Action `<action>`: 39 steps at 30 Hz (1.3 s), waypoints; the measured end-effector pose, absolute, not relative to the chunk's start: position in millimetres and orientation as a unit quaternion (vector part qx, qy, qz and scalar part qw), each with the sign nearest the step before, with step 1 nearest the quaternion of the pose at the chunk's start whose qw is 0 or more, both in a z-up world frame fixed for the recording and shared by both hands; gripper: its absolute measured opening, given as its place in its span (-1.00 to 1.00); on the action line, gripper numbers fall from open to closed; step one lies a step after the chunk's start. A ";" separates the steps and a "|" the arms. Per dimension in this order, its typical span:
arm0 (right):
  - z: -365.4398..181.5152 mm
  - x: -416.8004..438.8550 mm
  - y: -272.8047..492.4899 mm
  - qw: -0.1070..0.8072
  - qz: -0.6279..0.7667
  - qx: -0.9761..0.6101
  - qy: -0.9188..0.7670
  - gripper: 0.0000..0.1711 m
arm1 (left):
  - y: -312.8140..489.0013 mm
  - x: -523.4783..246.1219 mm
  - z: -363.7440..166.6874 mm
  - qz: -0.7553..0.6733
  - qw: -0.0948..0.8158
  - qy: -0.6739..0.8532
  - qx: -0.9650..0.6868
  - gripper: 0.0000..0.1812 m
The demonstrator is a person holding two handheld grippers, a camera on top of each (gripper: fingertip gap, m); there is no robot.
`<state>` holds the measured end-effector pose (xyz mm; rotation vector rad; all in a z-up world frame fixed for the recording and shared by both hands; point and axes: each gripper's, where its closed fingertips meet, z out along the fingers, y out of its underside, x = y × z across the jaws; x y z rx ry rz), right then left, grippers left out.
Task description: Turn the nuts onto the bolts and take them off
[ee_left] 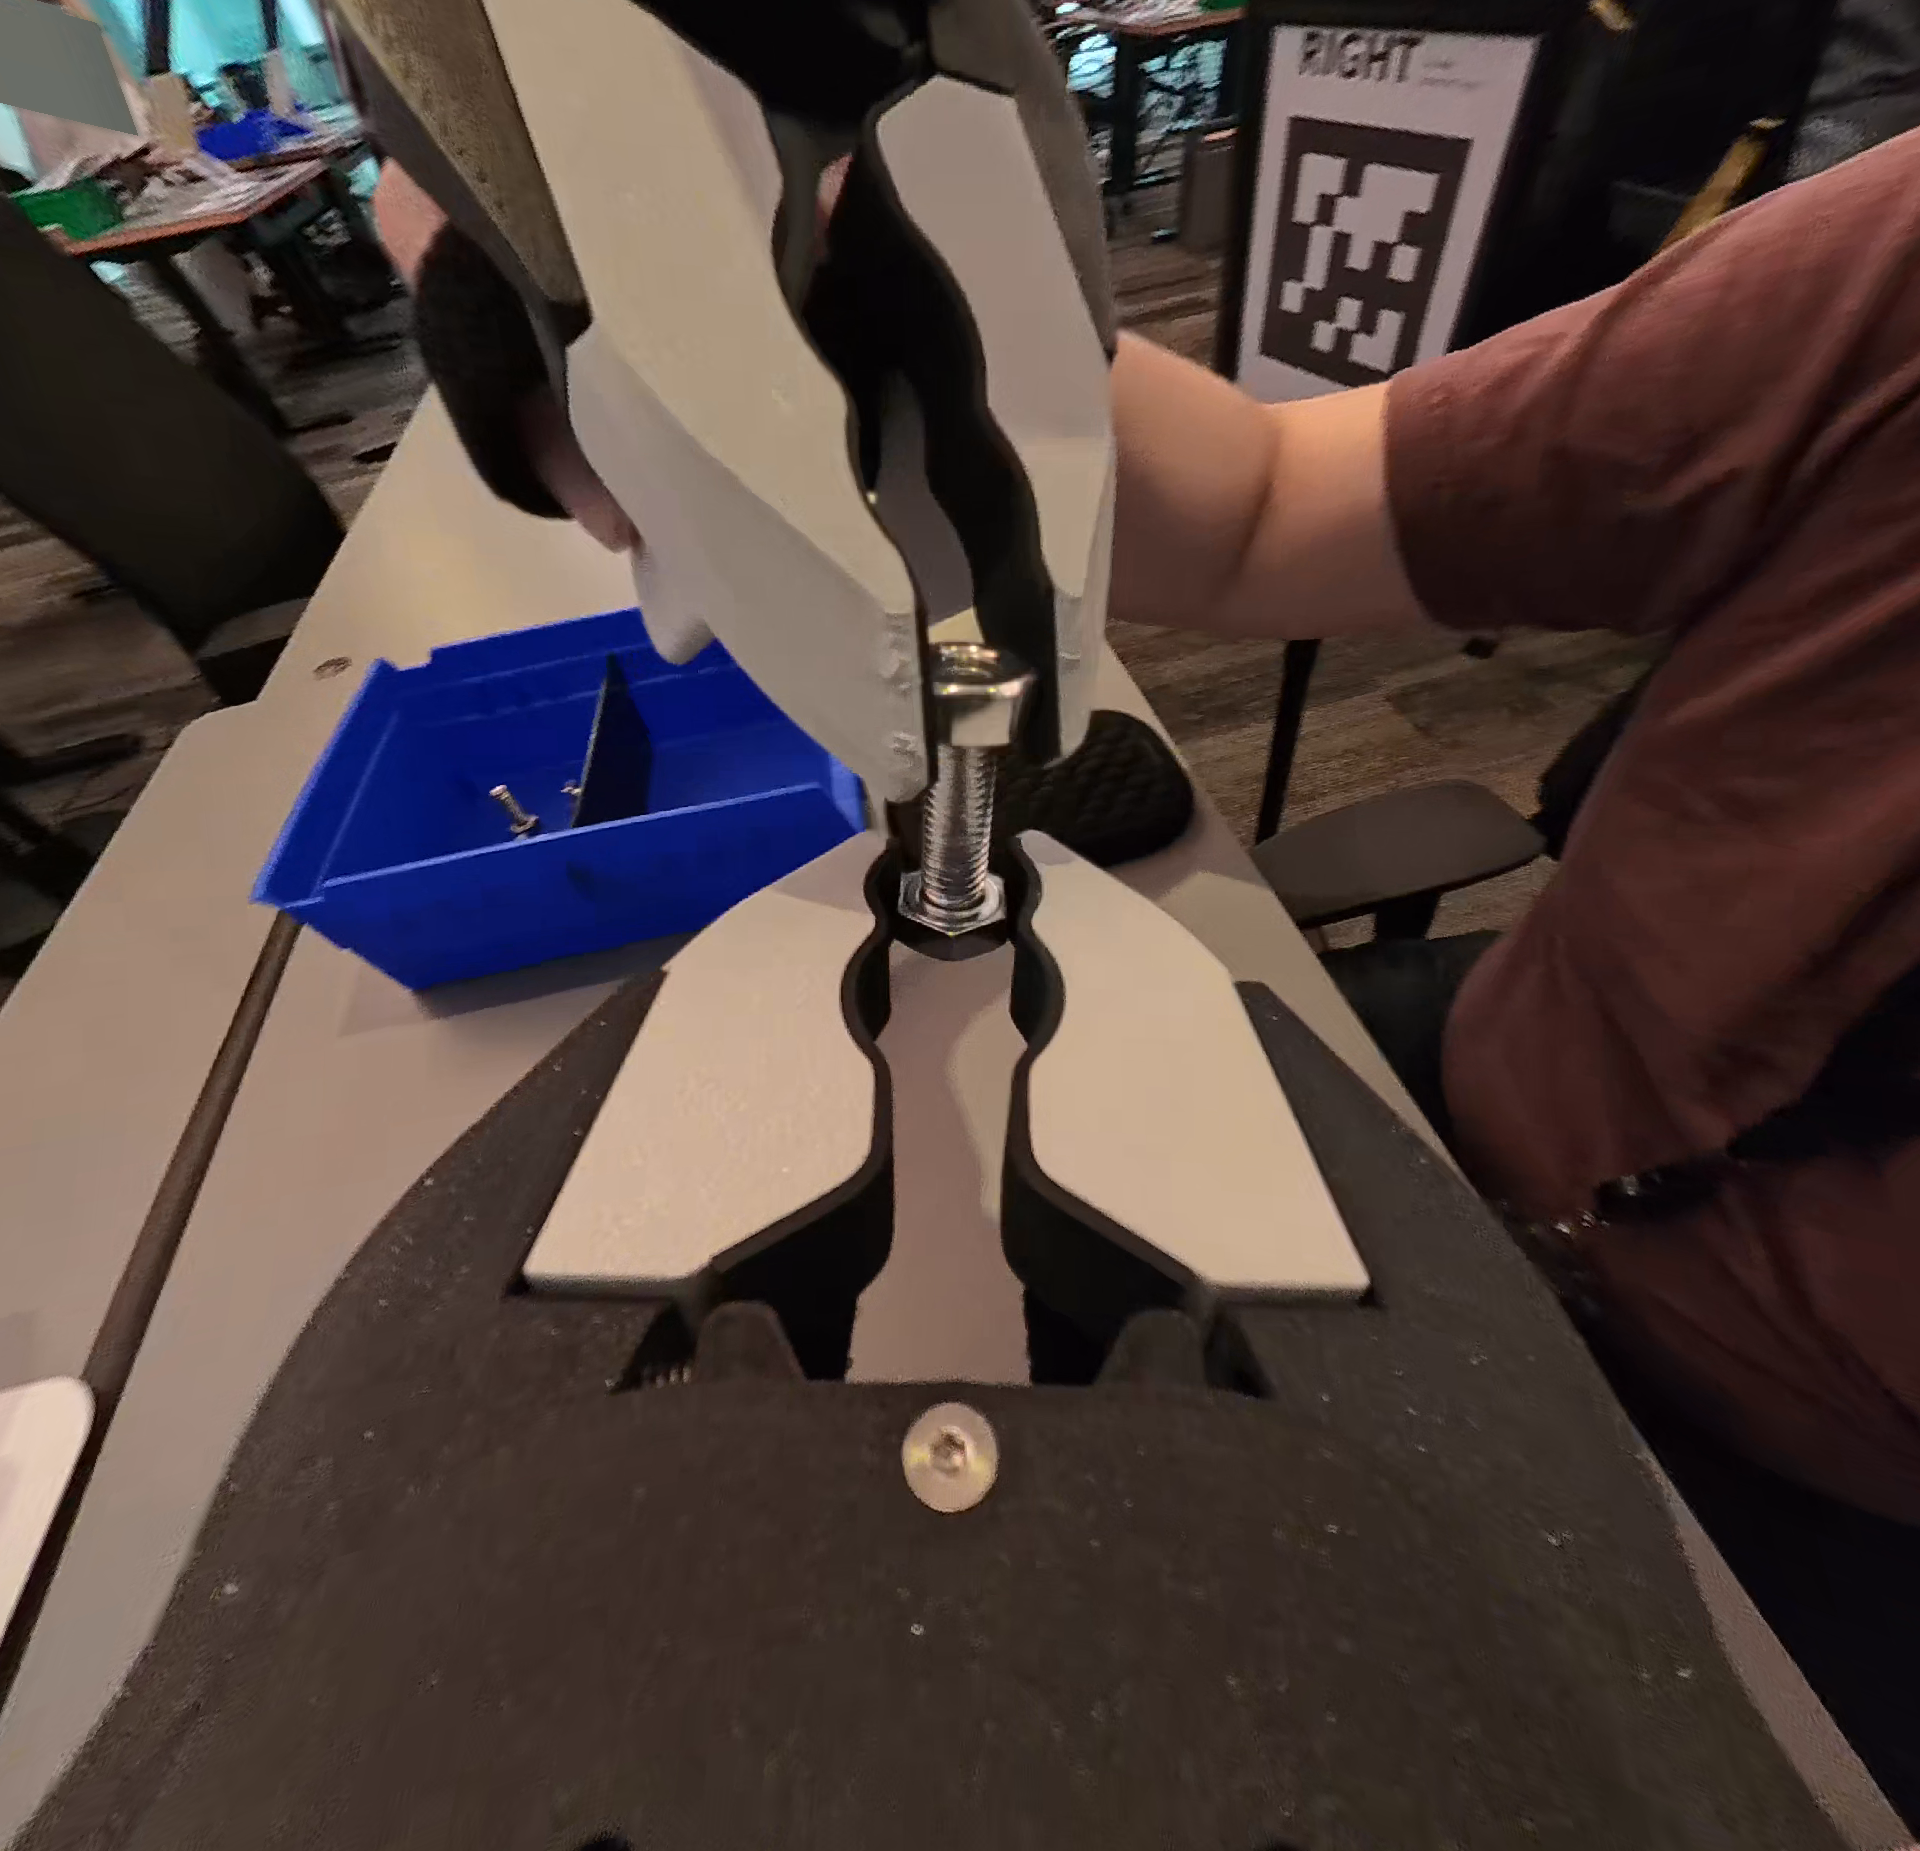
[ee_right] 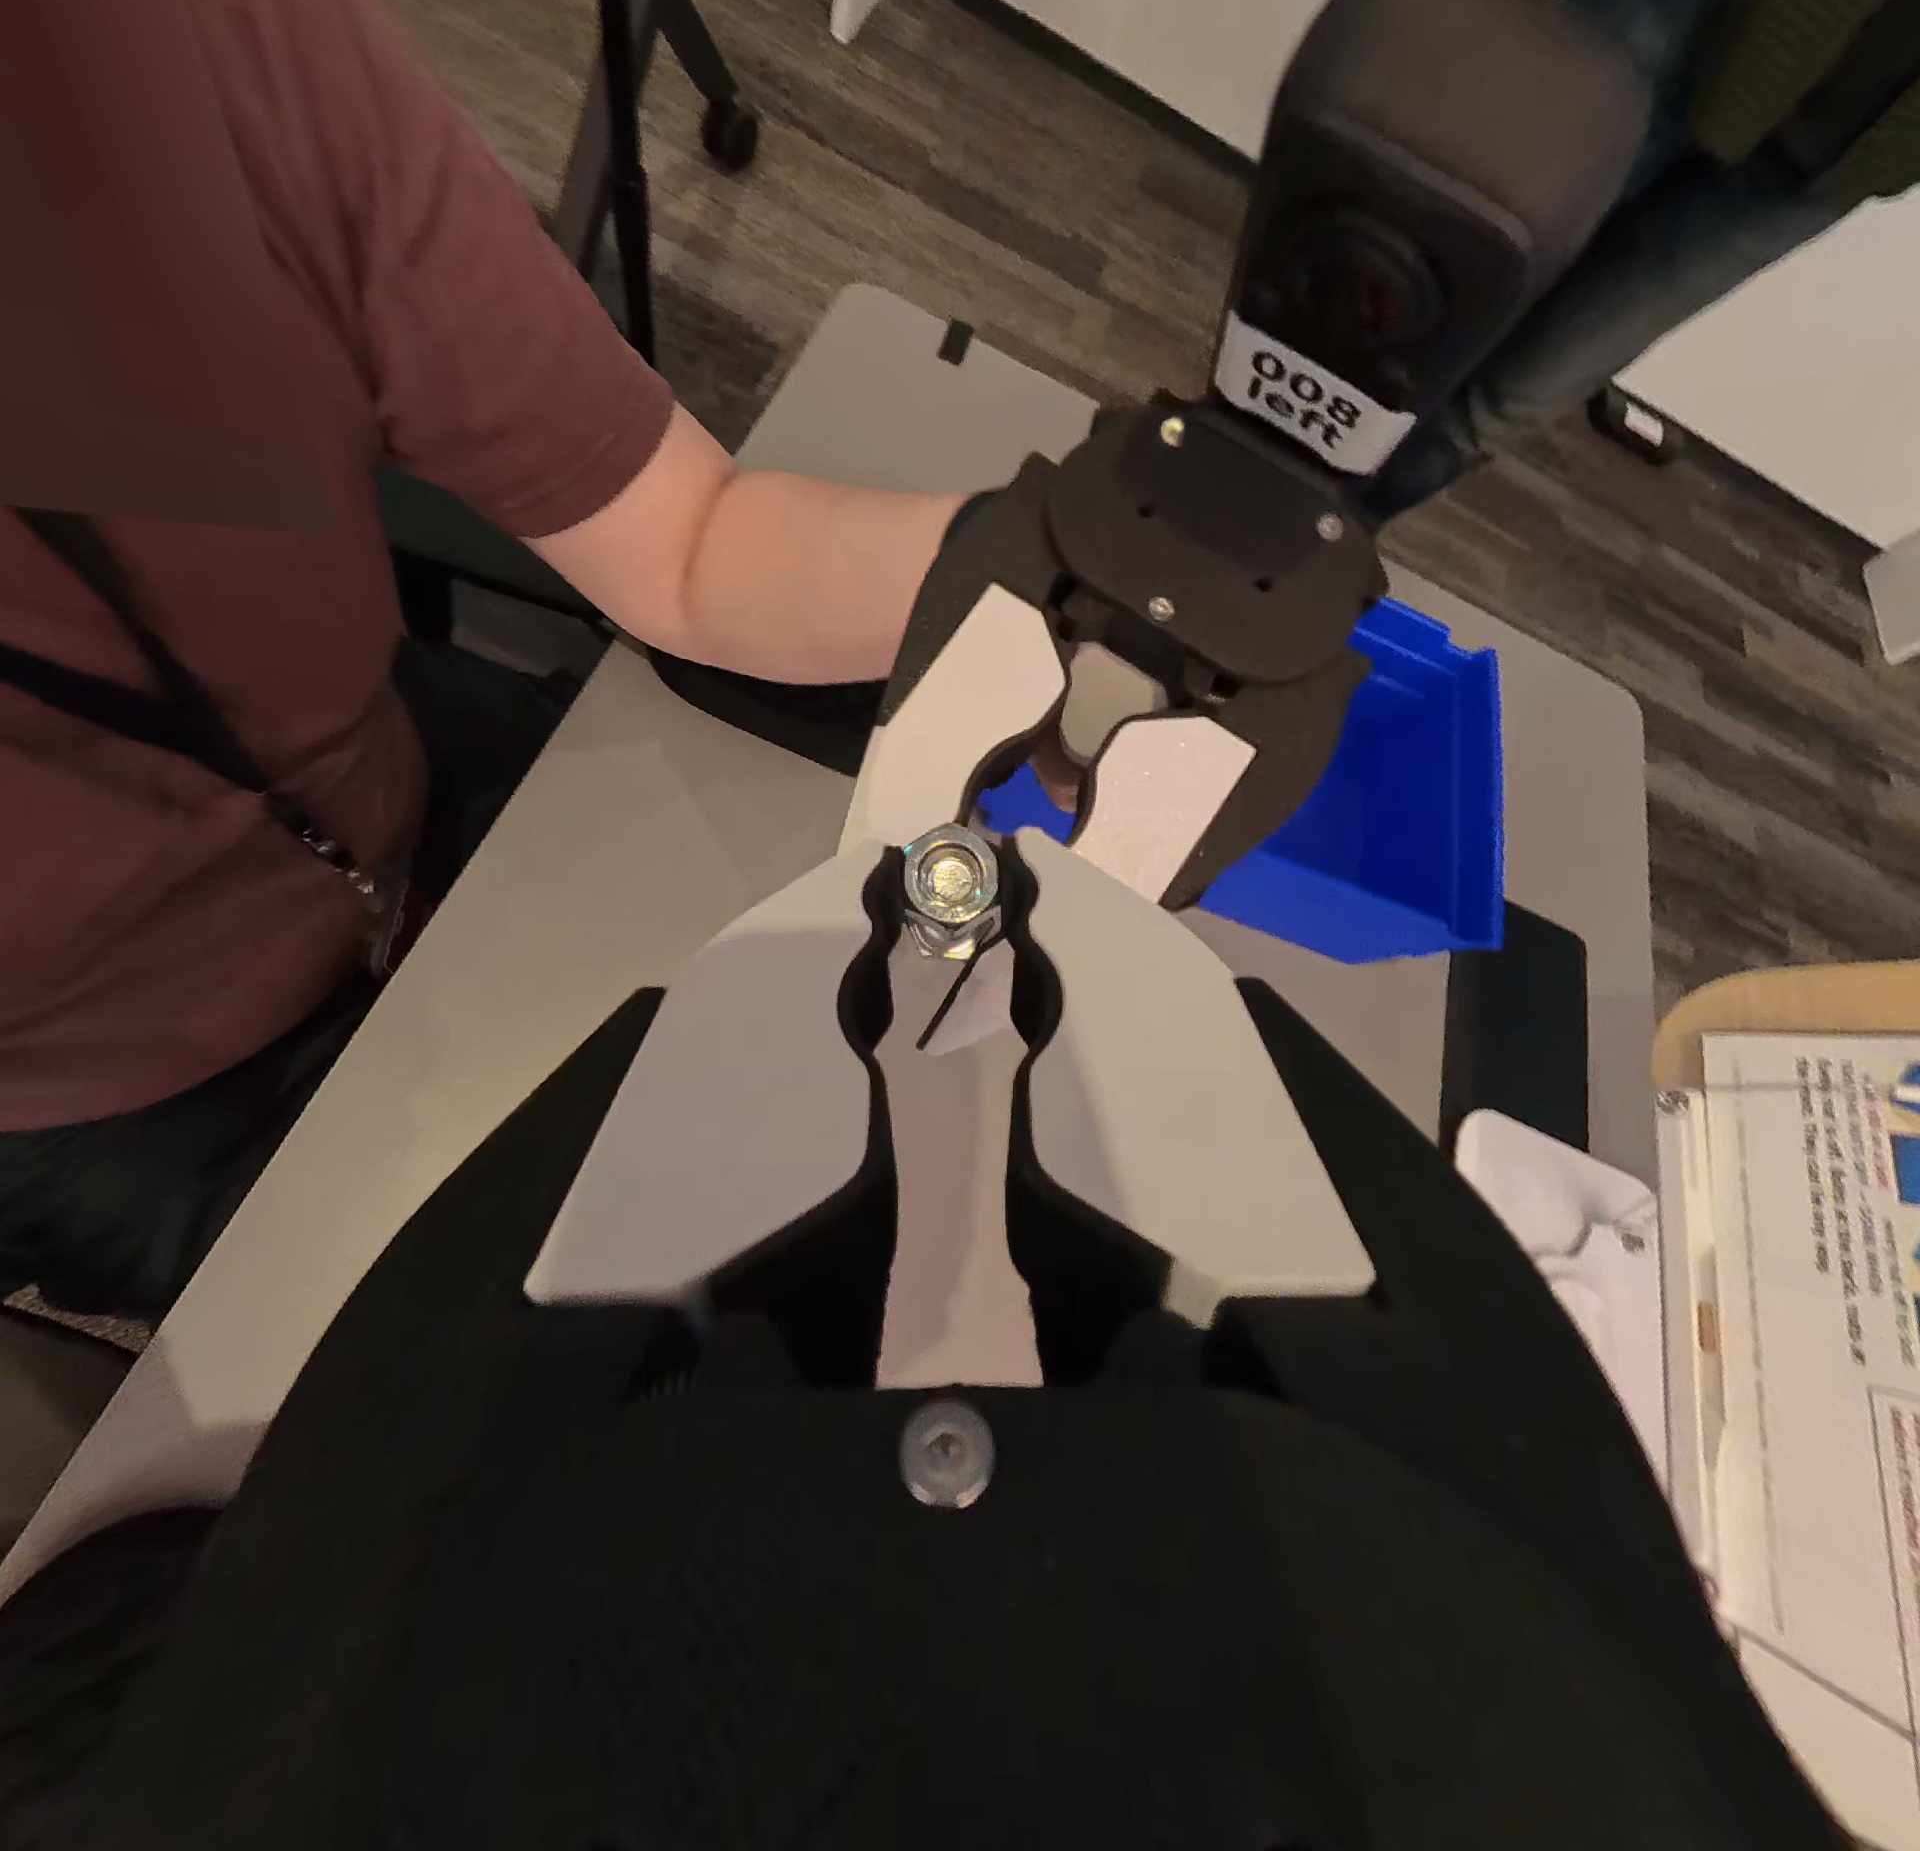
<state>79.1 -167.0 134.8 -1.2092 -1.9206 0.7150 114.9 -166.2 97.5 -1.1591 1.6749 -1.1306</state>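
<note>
Grey table (ee_left: 436, 544) on wood-look floor (ee_right: 935, 191), cluttered desks (ee_left: 208, 191) beyond.

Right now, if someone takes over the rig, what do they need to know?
Left tool: shut on the lower hex end of the upright bolt, just above the table.
Right tool: comes from above, shut on the upper hex piece, which looks like the nut, at the bolt's top end.
Blue bin: beside it on the table, with a small bolt inside.
Done: nut and bolt are joined, with most of the thread bare.
Left: keep turning; I cannot tell whether it is going on or coming off.
</note>
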 end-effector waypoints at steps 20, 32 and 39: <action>170.4 80.9 -103.9 0.620 0.333 -0.578 -0.413 -0.75 | -107.1 116.4 129.4 -0.426 0.506 0.497 -0.561 -0.80; 168.3 93.0 -185.3 0.411 0.612 -0.360 -0.572 -0.79 | -192.3 121.2 126.8 -0.548 0.362 0.616 -0.435 -0.80; 173.4 93.3 -176.8 0.438 0.619 -0.366 -0.540 -0.65 | -193.0 127.3 125.5 -0.543 0.370 0.616 -0.435 -0.80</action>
